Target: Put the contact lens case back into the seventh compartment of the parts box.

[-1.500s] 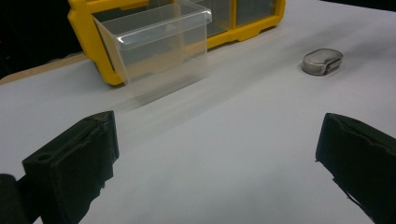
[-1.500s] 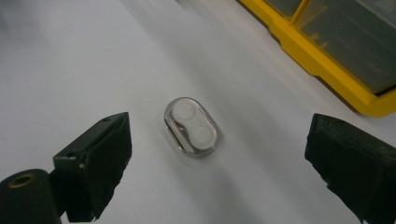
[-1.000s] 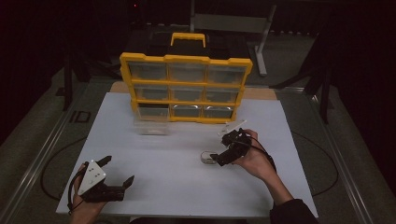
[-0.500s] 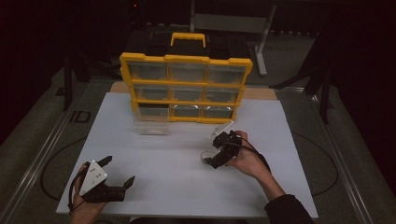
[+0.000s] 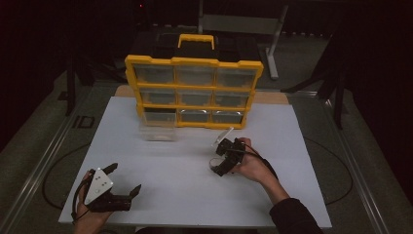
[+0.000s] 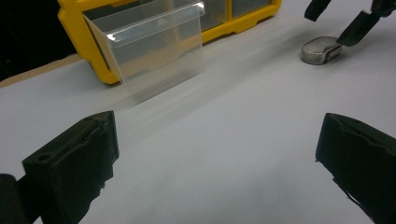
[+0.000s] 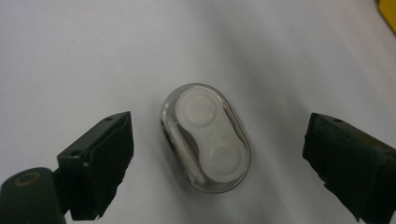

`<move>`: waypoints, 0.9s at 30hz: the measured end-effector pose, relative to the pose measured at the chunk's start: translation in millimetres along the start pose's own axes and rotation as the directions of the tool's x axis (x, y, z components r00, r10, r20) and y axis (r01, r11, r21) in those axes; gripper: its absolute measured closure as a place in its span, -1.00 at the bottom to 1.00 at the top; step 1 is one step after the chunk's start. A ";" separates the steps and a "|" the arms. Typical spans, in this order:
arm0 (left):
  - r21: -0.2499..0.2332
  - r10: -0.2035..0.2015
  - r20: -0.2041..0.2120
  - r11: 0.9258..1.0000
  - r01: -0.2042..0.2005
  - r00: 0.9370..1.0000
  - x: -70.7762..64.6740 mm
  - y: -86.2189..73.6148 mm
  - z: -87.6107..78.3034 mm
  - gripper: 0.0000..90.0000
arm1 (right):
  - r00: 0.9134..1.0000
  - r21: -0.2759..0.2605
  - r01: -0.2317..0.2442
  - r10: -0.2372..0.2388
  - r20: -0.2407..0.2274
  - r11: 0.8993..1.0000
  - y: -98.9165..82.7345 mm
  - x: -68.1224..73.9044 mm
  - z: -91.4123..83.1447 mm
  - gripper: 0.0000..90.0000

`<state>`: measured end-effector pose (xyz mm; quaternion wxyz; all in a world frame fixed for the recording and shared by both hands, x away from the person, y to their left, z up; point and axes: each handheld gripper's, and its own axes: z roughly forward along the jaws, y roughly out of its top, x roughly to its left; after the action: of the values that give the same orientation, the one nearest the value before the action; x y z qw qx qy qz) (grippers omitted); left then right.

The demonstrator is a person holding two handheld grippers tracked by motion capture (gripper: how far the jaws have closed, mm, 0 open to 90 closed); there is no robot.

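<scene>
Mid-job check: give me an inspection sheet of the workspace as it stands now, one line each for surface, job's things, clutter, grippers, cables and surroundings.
Surface: white table top, bare around the items.
Job's things: yellow drawer organizer upright at the far edge; clear drawer pulled out at its lower left, looks empty; small clear oval case lying flat on the table.
Clutter: nothing seen.
Grippers: left gripper open, near the front left corner, nothing between its jaws; right gripper open, jaws on either side of the case, not touching it.
Cables: a dark cable runs over the right hand.
Surroundings: dark room; grey metal frame behind the organizer.
</scene>
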<state>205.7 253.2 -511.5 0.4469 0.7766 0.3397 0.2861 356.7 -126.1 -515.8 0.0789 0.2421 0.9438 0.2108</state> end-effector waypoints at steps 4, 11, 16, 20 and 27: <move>0.003 0.005 0.000 1.000 -0.005 1.000 -0.7 0.0 0.4 -0.99 | 1.000 0.012 0.008 -0.007 -0.009 1.000 1.1 -2.9 7.7 -0.77; 0.012 0.017 0.001 1.000 -0.017 1.000 -2.1 0.0 1.4 -0.99 | 0.998 0.028 0.030 -0.029 -0.053 0.999 2.2 -5.1 18.6 -0.40; 0.015 0.022 0.000 1.000 -0.022 1.000 -2.8 -0.1 1.8 -0.99 | 0.995 0.041 0.048 -0.044 -0.092 0.998 -0.1 -6.6 22.2 -0.09; 0.015 0.026 0.000 1.000 -0.026 1.000 -3.4 0.0 2.0 -0.99 | 0.995 0.051 0.057 -0.052 -0.089 0.997 -0.7 -6.2 21.2 -0.07; 0.020 0.031 0.000 0.999 -0.031 1.000 -4.1 0.0 2.7 -0.99 | 0.995 0.075 0.061 -0.055 -0.080 0.995 -2.8 -5.6 20.0 -0.09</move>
<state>205.3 248.7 -513.2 0.4346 0.7861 0.3305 0.2898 365.4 -123.9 -534.7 0.0387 0.2090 0.9603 0.1808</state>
